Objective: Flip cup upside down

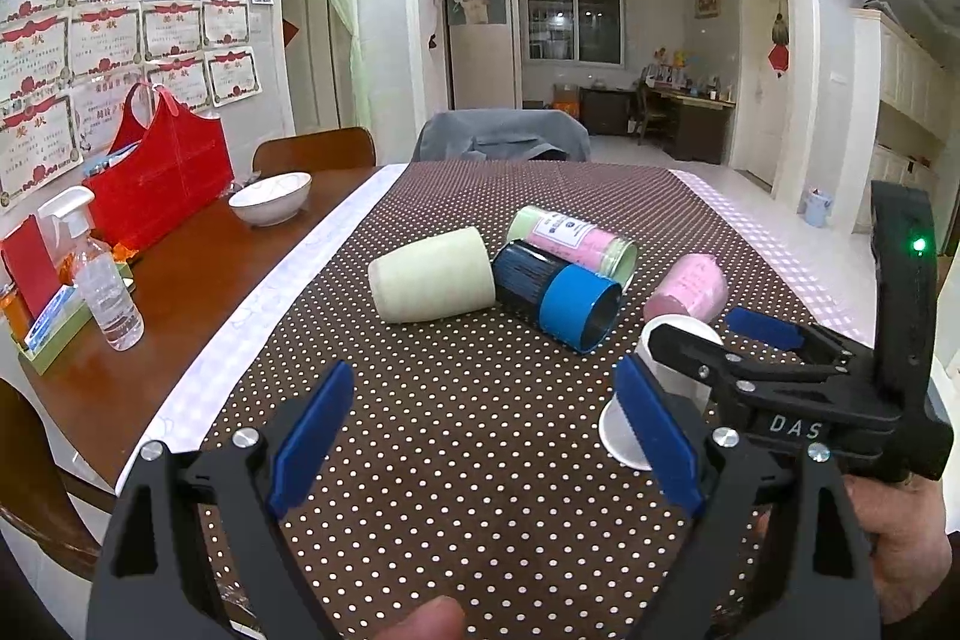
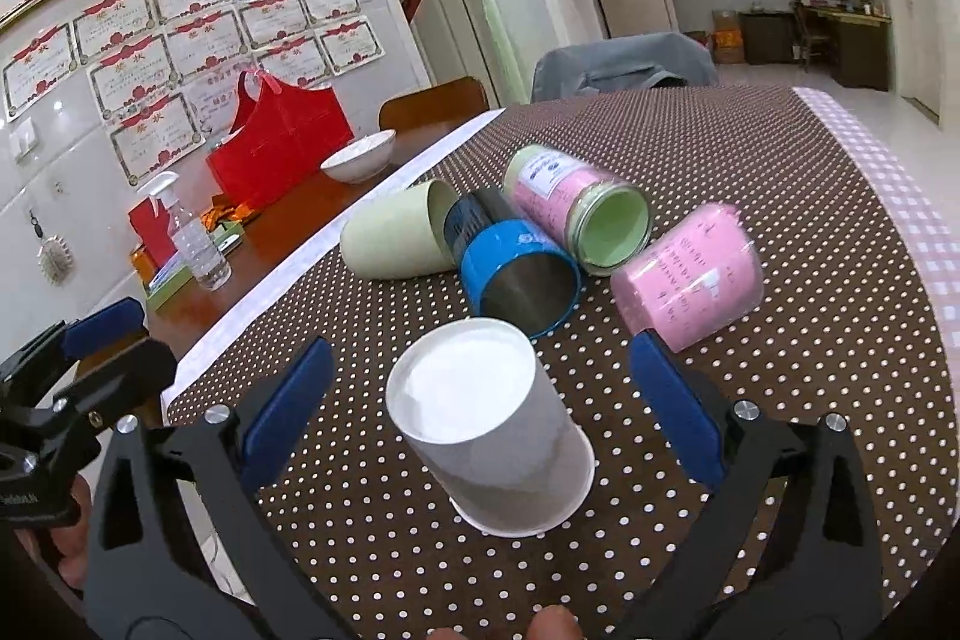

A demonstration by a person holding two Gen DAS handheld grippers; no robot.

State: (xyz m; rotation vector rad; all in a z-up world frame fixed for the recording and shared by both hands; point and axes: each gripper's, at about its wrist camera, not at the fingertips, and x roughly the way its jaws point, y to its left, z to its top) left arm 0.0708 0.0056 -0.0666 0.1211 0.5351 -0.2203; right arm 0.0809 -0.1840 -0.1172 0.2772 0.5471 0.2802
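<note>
Standing mouth-down on the dotted cloth (image 2: 780, 460), the white cup (image 2: 492, 424) looks already flipped: its closed base faces up and its wide rim sits flat on the table. The right gripper (image 2: 480, 400) straddles it with both blue pads spread wide, touching neither side, so it grasps nothing. The left gripper (image 1: 480, 436) hangs just beside it, likewise released and empty.

If the white cup is done, I judge the next candidate is one of the four lying on their sides just beyond: the cream cup (image 2: 396, 238), the blue cup (image 2: 516, 274), the green cup (image 2: 576, 214) and the pink cup (image 2: 690, 274). They lie bunched, some touching, so a grab at a middle one would likely nudge its neighbours and set them rolling. The pink cup, on the outside of the group, seems easiest; close across its middle, lift clear, then turn the mouth down.

Room is good in front and to the left of the cluster. On the right the cloth's checked border (image 2: 900, 196) marks the table edge, near the pink cup, so anything rolling that way could drop.
</note>
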